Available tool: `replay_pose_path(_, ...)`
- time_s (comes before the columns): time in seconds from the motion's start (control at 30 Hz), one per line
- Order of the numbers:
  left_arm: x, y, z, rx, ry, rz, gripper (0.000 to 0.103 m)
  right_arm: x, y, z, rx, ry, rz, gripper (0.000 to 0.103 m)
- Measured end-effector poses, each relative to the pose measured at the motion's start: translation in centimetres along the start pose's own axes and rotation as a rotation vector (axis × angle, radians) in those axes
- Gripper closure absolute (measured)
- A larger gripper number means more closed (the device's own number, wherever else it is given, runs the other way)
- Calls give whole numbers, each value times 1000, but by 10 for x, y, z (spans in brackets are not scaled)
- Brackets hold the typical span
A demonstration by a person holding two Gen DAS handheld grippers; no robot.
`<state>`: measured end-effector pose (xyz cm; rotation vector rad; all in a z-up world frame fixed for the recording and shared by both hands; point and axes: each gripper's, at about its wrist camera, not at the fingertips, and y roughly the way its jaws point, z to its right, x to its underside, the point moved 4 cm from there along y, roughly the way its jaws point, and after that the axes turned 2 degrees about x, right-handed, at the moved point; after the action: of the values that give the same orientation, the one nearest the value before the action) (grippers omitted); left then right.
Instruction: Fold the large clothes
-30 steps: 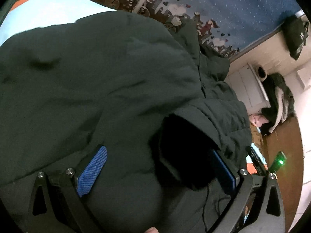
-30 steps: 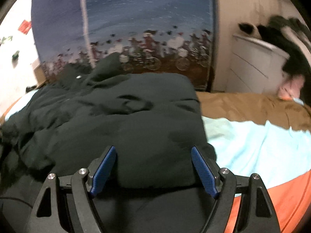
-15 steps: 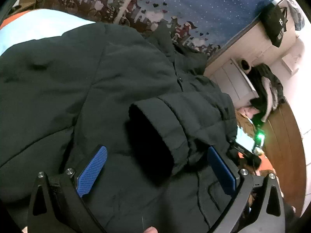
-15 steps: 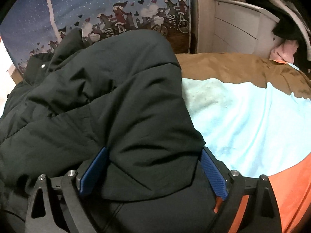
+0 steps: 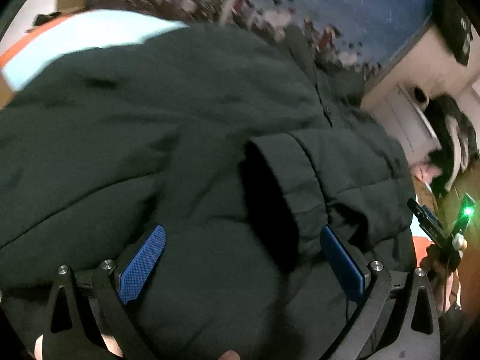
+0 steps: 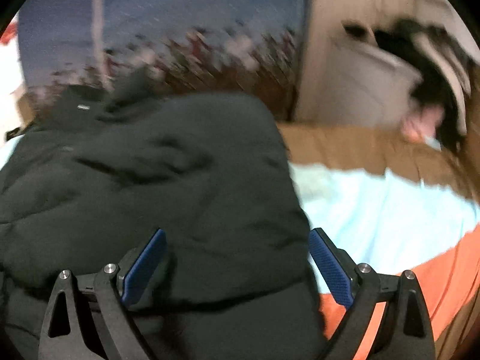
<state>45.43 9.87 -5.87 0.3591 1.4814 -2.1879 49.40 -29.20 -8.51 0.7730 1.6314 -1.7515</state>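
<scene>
1 dark jacket (image 5: pixel 168 138) on bed; 2 tongs, L (image 5: pixel 243 265) & R (image 6: pixel 237 262), both agape.

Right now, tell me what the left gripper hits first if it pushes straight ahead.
Probably the dark jacket: the left gripper, jaws wide, points down into it, near the open sleeve cuff. Depth is unclear.

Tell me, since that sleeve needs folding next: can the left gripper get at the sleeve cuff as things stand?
Probably yes. The sleeve cuff lies on top of the dark jacket, just ahead of the open left gripper, with nothing covering it.
</scene>
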Motion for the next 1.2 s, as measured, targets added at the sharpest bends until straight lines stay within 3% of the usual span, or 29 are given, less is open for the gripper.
replay_pose_path(0.1,12,-33,-16,-56,-34,71,2,-10,-20,-48,-135,-43,57,7)
replay_pose_path(0.23,33,-70,-50,-140,-110,139,2,-16,-28,-115,-306,-62,47,7)
replay_pose_path(0.5,85,-138,-149,-302,-432,285,2,-22,-20,-249,-457,-166,5,7)
replay_pose_path(0.67,111,-174,-213,-376,-621,347,2,-15,0,-307,-462,-217,-46,7)
replay_pose_path(0.9,116,-200,-271,-436,-774,411,2,-2,27,-321,-403,-221,-84,5)
replay_pose_path(1.2,118,-208,-309,-440,-889,442,3,12,36,-328,-342,-305,-83,0)
